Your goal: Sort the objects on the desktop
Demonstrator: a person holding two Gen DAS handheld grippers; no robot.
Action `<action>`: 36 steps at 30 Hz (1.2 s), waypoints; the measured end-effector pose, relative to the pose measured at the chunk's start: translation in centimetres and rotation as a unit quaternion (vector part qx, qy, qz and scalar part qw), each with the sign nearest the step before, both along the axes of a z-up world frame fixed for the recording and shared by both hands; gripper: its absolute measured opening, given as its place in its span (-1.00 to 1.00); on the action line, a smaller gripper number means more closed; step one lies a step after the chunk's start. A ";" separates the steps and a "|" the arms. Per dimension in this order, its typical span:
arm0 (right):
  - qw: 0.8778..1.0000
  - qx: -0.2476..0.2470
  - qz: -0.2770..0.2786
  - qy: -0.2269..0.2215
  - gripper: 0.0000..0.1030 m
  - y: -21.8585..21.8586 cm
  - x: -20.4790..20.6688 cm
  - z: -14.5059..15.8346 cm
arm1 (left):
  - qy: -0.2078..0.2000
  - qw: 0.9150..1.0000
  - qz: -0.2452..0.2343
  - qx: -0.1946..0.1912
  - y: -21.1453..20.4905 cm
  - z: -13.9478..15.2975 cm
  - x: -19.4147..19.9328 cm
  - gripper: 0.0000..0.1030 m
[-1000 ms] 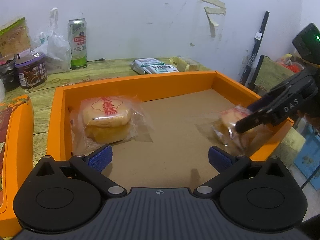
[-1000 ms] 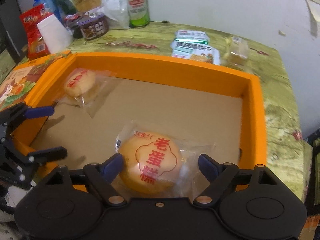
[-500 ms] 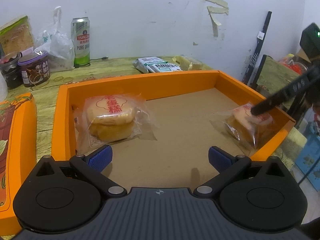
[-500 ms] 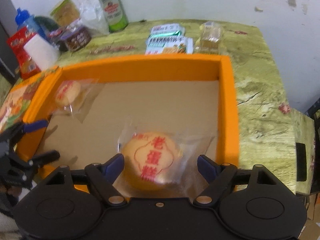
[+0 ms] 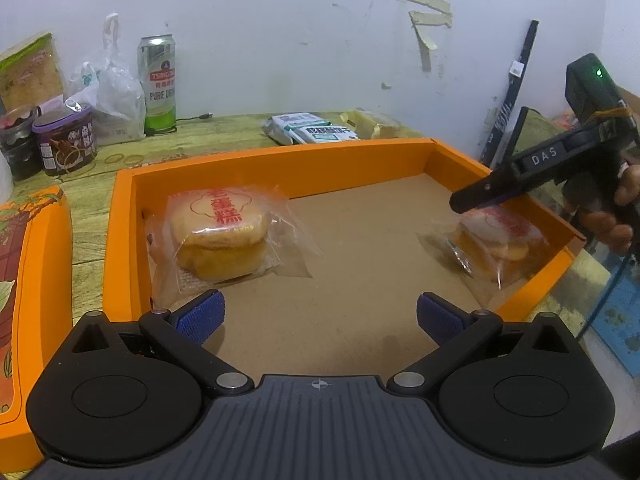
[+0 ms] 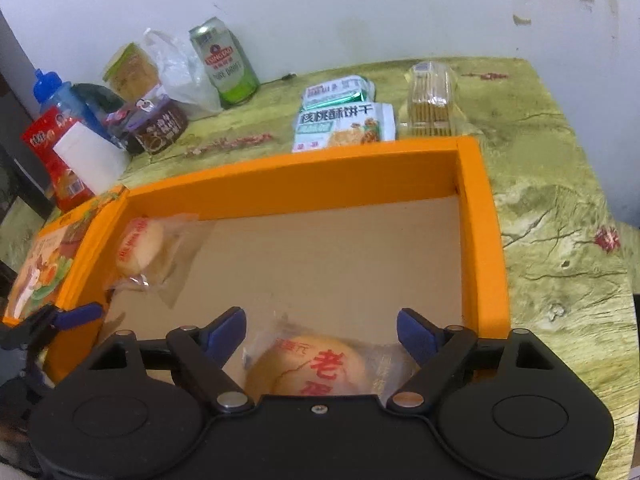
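We see two wrapped egg cakes in the orange box [image 5: 280,160]. The left cake [image 5: 218,236] sits centre-left in the left wrist view, close to the box's left wall; the right cake [image 6: 316,364] is bottom centre of the right wrist view, by the near right corner of the box

Left gripper [image 5: 318,312]: tongs apart, nothing between them, low centre of its frame over bare box floor. Right gripper [image 6: 320,330]: tongs also apart, straddling the right cake's wrapper, not closed on it; whether a pad touches the film we cannot tell

Still outside the box on the green table [image 6: 560,220], upper middle of the right wrist view: two biscuit packs [image 6: 344,120] and a clear cracker pack [image 6: 432,100] just beyond the far wall. Upper left: beer can [image 6: 224,64], plastic bag [image 6: 176,72], dark jar [image 6: 160,128]

Handling, our judgement: the cakes look light and spongy, so they would crush under a hard squeeze; the film looks loose and slick, so it may slide between the pads. We would grip across the cake body with gentle closure, or pinch the flat sealed wrapper edge to avoid denting. The biscuit packs look flat and stiffer, so take them across the short side. The cracker pack looks brittle, so grip it lightly at mid-length
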State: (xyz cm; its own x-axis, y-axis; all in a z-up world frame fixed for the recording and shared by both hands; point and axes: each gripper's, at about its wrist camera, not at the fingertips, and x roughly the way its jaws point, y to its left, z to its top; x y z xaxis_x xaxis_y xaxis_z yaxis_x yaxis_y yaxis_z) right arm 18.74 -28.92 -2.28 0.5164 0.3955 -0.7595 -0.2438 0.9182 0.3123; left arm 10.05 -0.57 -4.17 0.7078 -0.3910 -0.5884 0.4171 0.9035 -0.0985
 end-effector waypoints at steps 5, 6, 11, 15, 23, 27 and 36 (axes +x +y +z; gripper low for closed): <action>0.999 0.031 -0.009 -0.020 0.58 -0.8 -0.4 0.2 | -0.001 1.000 -0.008 -0.007 0.0 0.0 -0.2 1.00; 0.999 0.035 -0.012 -0.024 0.59 -1.0 -0.5 0.3 | 0.000 1.000 -0.010 -0.009 0.1 0.1 -0.2 1.00; 0.997 0.067 -0.008 -0.039 0.59 -1.4 -0.3 0.9 | 0.002 1.000 -0.019 -0.019 0.1 0.2 -0.3 1.00; 0.994 0.111 0.004 -0.024 0.59 -1.0 0.7 0.9 | 0.001 1.000 -0.021 -0.023 0.1 0.2 -0.5 1.00; 0.985 0.163 0.028 0.039 0.59 0.4 3.0 -0.9 | 0.000 0.999 -0.022 -0.027 0.2 0.3 -0.6 1.00; 0.981 0.175 0.025 0.076 0.61 0.4 3.5 -2.3 | -0.001 0.999 -0.025 -0.030 0.3 0.3 -0.6 1.00; 0.982 0.161 0.056 0.086 0.62 1.4 3.0 -2.6 | -0.003 0.999 -0.028 -0.030 0.5 0.2 -0.6 1.00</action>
